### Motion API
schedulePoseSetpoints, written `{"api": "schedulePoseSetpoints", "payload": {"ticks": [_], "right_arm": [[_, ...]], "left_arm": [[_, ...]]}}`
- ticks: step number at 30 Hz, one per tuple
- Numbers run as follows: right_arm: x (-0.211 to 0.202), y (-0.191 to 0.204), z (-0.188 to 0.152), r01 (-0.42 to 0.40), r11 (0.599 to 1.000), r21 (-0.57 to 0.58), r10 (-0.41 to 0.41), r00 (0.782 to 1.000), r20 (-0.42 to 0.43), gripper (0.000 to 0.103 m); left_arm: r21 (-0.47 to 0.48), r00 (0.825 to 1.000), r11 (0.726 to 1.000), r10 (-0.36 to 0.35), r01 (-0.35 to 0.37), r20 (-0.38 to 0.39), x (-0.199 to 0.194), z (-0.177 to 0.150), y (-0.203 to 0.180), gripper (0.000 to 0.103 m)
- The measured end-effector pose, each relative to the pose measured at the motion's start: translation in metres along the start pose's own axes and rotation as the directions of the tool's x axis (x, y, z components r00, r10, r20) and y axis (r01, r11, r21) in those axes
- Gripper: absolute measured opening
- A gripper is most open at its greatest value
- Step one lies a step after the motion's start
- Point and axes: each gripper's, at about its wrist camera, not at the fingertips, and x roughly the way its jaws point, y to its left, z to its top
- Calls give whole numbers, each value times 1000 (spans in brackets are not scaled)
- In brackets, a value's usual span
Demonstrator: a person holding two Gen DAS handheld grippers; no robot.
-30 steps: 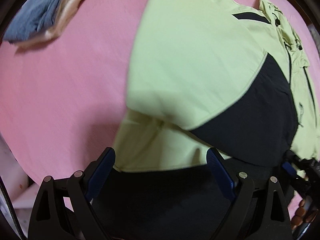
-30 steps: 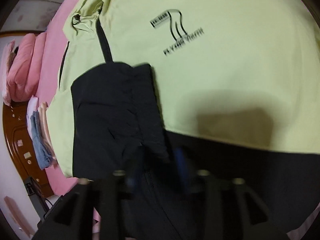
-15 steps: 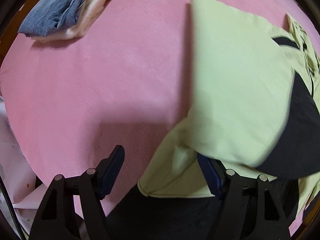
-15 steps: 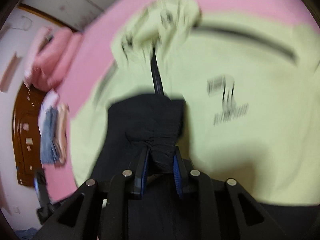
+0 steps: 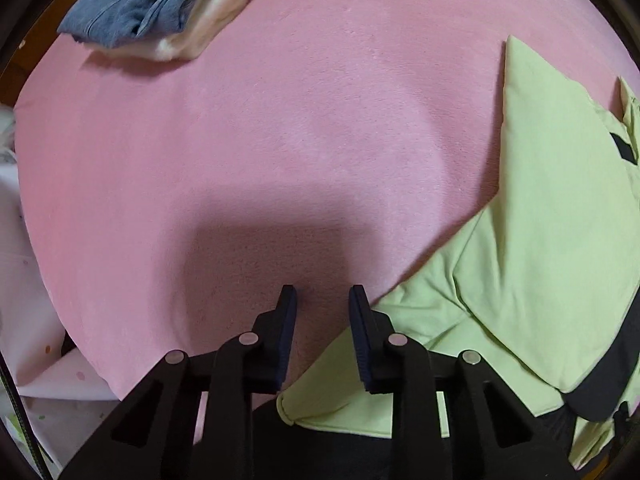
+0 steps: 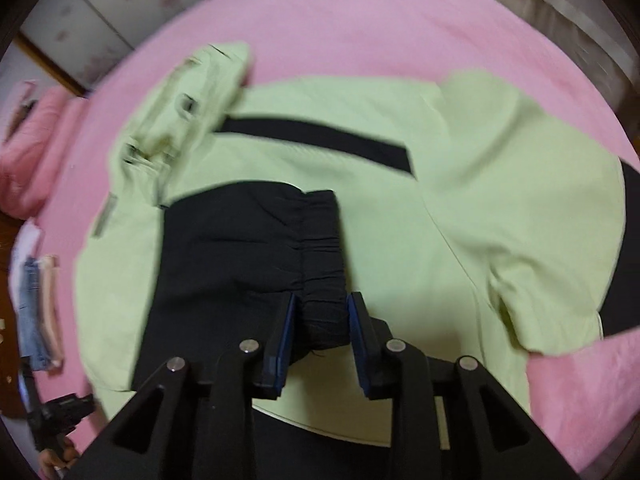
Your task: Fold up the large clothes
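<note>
Jacket [image 6: 304, 128]: one; folded clothes [image 5: 156, 4]: two.

Your jacket [image 6: 460, 184] lies spread on bed [image 5: 280, 140], sleeve [image 6: 248, 256] folded across its front. Hood [image 6: 188, 100] at far end of jacket, toward pillows [image 6: 32, 148] at far left. Sleeve cuff sits between jaws of your right gripper [image 6: 322, 300], jaws opening. Your left gripper [image 5: 322, 294] over bare bed just left of jacket hem, jaws closing, nothing between. Folded clothes stack [image 5: 160, 4] far left on bed, well apart from jacket.
</note>
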Motion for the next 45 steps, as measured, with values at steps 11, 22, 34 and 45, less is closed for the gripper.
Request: {"api": "schedulePoseSetpoints", "payload": {"ticks": [11, 22, 34, 45], "right_arm": [[9, 56, -35, -449, 894, 16, 448, 890, -87, 6], [80, 142, -65, -590, 800, -110, 527, 778, -341, 0], [16, -29, 17, -79, 996, 41, 71, 983, 167, 1], [88, 176, -4, -601, 771, -211, 557, 797, -234, 1]], "left_arm": [[256, 928, 892, -369, 372, -62, -43, -36, -55, 8], [366, 972, 902, -228, 230, -51, -6, -24, -132, 6], [201, 996, 980, -12, -6, 90, -17, 4, -39, 15], [428, 964, 872, -267, 237, 10, -23, 32, -91, 18]]}}
